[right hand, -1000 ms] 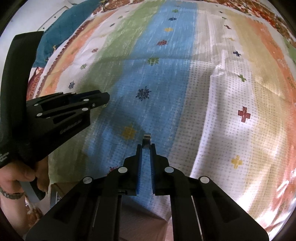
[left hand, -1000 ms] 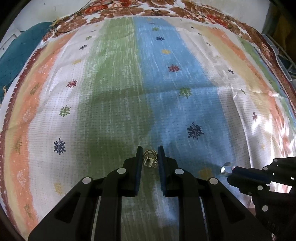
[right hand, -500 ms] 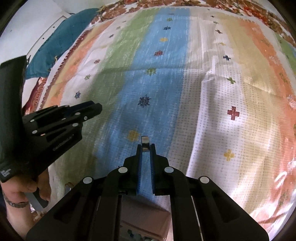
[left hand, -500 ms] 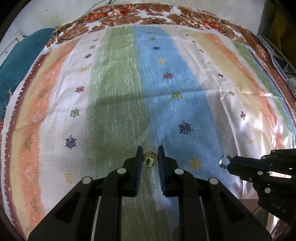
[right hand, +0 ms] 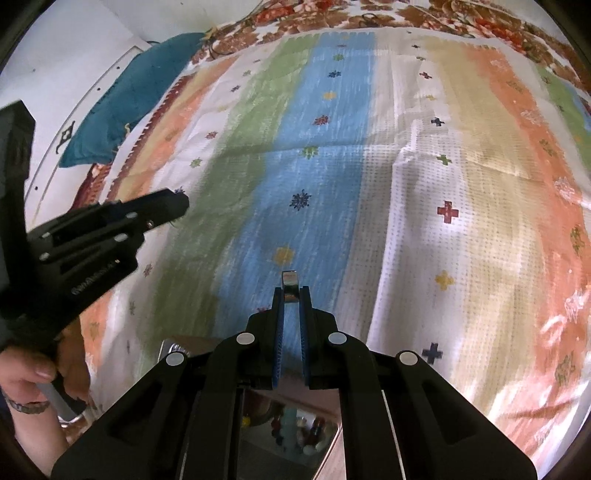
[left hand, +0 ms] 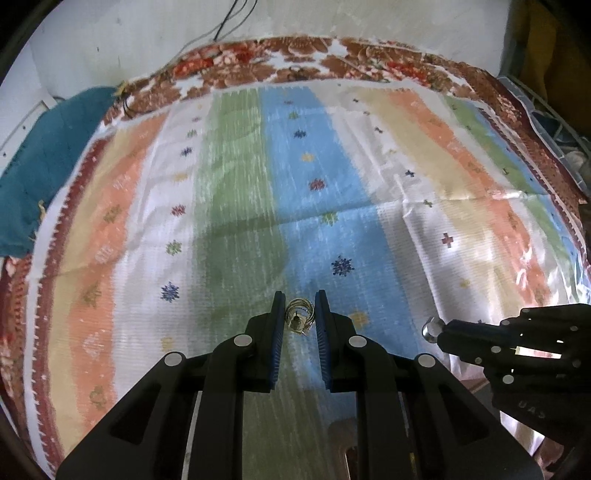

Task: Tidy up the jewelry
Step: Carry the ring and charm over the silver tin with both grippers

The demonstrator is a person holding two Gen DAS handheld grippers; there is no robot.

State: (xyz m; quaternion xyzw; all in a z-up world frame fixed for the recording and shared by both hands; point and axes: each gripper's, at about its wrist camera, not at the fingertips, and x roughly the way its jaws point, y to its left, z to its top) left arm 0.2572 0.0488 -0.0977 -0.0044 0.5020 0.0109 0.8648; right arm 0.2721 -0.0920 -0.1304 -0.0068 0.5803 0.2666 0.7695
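My left gripper [left hand: 299, 314] is shut on a small gold ring-like jewel [left hand: 298, 317] with a dangling charm, held above the striped cloth [left hand: 236, 192]. My right gripper [right hand: 291, 291] is shut on a silver ring [right hand: 290, 286], seen edge-on between the tips. In the left wrist view the right gripper [left hand: 436, 328] comes in from the lower right with the silver ring [left hand: 429, 326] at its tip. In the right wrist view the left gripper [right hand: 177, 206] shows at the left; its jewel is hidden there.
The striped cloth has a floral border [left hand: 295, 62] at the far edge. A teal cloth [left hand: 33, 166] lies at the far left. A box with small beads [right hand: 295, 432] sits below the right gripper. A wall [left hand: 147, 33] stands behind.
Both grippers have pulled back and risen from the cloth, each keeping its jewel. More of the far border and the wall has come into view.
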